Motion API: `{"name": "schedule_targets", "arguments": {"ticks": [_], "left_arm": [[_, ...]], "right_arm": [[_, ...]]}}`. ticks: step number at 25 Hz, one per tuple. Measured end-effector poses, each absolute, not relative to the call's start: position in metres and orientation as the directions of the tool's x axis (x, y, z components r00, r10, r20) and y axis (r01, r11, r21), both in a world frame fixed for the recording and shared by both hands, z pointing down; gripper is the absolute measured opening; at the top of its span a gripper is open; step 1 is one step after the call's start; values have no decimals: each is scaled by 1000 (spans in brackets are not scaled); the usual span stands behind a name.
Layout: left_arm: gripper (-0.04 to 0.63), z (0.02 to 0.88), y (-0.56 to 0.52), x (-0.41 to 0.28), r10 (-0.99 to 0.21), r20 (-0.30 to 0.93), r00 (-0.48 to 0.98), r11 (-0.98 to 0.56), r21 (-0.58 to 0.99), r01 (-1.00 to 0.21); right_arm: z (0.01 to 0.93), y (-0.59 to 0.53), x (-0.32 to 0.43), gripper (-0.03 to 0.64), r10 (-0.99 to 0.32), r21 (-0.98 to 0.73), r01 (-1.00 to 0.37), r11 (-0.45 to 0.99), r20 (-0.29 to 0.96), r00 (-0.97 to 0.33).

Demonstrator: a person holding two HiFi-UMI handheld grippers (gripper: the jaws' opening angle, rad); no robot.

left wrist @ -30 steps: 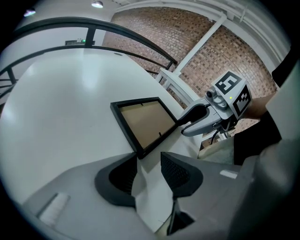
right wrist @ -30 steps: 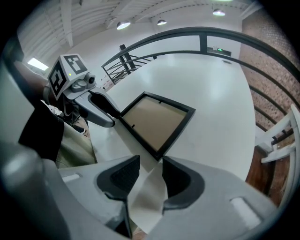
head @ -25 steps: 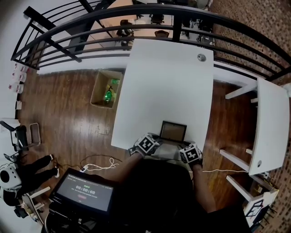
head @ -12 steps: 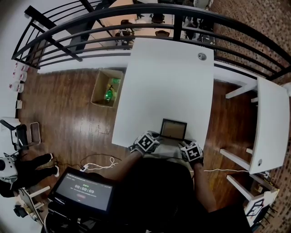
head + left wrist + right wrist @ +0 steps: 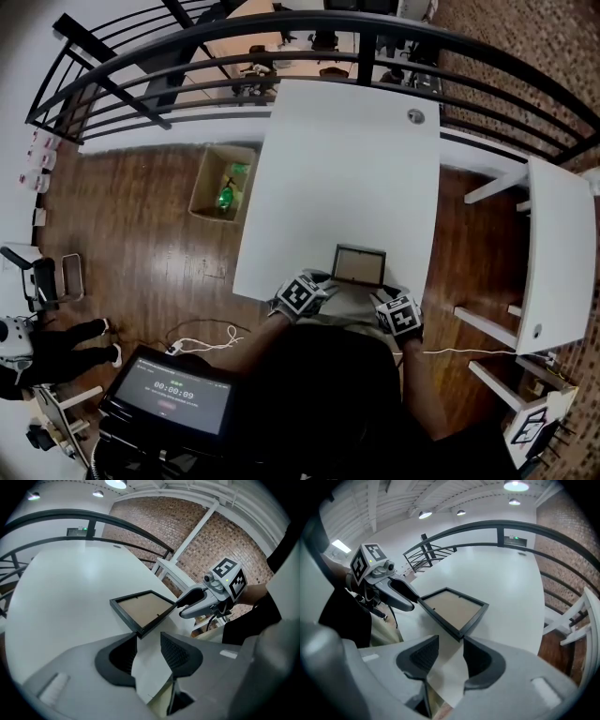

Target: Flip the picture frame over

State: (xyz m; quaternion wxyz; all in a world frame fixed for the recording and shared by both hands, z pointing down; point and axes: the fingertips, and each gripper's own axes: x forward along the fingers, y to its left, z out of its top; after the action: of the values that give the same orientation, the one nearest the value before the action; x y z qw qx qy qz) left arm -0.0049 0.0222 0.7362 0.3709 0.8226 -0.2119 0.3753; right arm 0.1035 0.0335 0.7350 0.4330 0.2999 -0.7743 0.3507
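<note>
From the head view, a black picture frame point(image 5: 359, 265) lies flat on the white table point(image 5: 347, 169), close to its near edge. The left gripper point(image 5: 302, 295) and the right gripper point(image 5: 397, 314) sit at its two near corners.

In the left gripper view, the jaws stand apart with only bare tabletop between them. A frame corner lies just beyond the tips, brown backing up.

In the right gripper view, the jaws are likewise apart and hold nothing, with another frame corner just ahead of them.
</note>
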Motion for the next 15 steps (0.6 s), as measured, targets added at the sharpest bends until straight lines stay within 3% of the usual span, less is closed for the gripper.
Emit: {"name": "schedule_targets", "arguments": {"ticks": [15], "left_arm": [[166, 704, 39, -20, -110, 747, 655, -641, 451, -621]], "right_arm": [[709, 46, 93, 147, -221, -223, -769, 599, 877, -426]]}}
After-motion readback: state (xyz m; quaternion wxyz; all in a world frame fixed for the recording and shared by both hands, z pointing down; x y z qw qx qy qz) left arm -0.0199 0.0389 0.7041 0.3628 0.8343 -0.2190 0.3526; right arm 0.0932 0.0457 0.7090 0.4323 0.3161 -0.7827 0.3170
